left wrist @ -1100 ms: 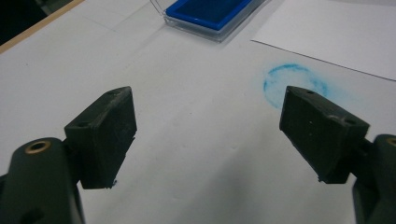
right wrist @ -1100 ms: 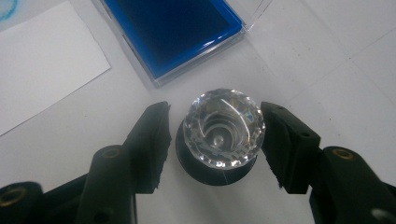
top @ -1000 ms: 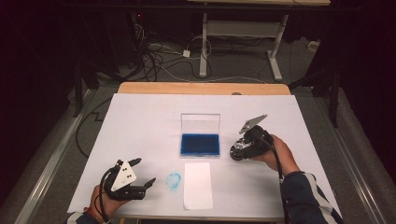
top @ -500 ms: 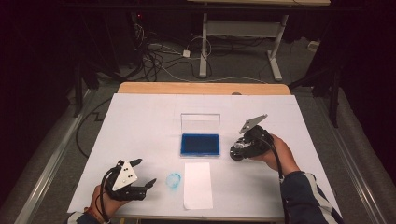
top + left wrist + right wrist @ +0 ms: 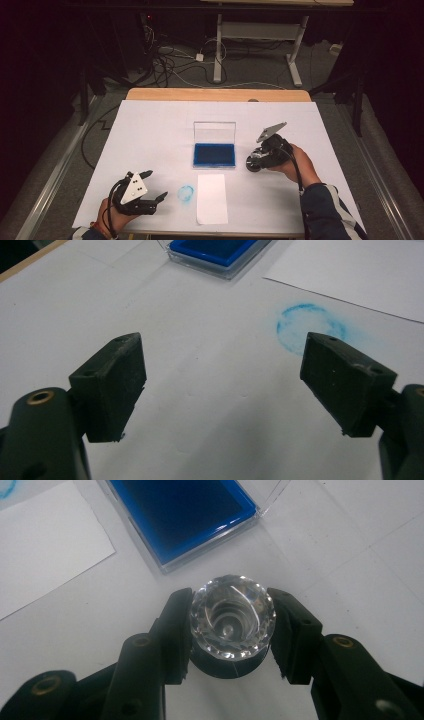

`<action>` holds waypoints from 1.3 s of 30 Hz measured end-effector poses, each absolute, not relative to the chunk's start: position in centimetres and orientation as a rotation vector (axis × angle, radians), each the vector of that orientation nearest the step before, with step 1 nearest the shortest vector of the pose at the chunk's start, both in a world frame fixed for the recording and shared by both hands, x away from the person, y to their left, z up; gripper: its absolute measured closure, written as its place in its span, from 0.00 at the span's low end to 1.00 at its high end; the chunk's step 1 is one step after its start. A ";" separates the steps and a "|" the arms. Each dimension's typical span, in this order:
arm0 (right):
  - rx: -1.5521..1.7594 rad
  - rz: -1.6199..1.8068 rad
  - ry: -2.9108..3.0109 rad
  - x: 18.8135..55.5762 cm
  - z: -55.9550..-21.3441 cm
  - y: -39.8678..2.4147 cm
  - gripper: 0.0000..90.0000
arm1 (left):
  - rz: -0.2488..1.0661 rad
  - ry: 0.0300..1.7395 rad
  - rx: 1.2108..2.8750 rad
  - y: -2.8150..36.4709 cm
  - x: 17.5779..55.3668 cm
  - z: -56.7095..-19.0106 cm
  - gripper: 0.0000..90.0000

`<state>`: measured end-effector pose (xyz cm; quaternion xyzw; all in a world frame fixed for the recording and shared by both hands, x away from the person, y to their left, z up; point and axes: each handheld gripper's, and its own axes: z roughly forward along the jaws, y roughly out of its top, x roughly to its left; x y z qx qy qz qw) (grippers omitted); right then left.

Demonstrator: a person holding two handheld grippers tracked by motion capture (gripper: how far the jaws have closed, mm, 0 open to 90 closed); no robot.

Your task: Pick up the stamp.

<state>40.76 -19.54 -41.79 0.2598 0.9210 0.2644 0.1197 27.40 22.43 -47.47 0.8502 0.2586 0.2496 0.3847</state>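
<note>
A stamp with a clear faceted knob (image 5: pixel 232 617) and a dark round body sits between the jaws of my right gripper (image 5: pixel 231 611), which is shut on it. In the high view the stamp (image 5: pixel 254 164) is low over the table, just right of the blue ink pad (image 5: pixel 214 154). The pad's clear lid stands open behind it. My left gripper (image 5: pixel 157 184) rests at the front left, open and holding nothing. In the left gripper view its jaws stand wide apart, with a blue ring mark (image 5: pixel 311 327) on the white cover ahead.
A white paper sheet (image 5: pixel 211 197) lies in front of the ink pad, with the blue ring mark (image 5: pixel 186 192) just left of it. White covering spans the table (image 5: pixel 150 130). Cables and desk legs are on the floor beyond the far edge.
</note>
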 end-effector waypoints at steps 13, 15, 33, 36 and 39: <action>0.757 0.782 2.688 40.7 -41.8 -19.6 0.62 | 0.657 0.665 2.118 22.6 27.6 -47.1 0.20; 0.745 0.784 2.688 40.8 -41.8 -19.9 0.63 | 0.660 0.667 2.115 22.7 27.6 -47.1 0.20; 0.696 0.848 2.665 39.9 -40.9 -20.6 0.63 | 0.644 0.681 2.120 22.8 27.4 -47.2 0.20; 0.689 0.859 2.657 39.5 -40.5 -20.5 0.63 | 0.643 0.684 2.120 22.9 27.4 -47.2 0.20; 0.673 0.868 2.656 39.2 -40.2 -20.5 0.63 | 0.644 0.681 2.119 22.9 27.3 -47.2 0.20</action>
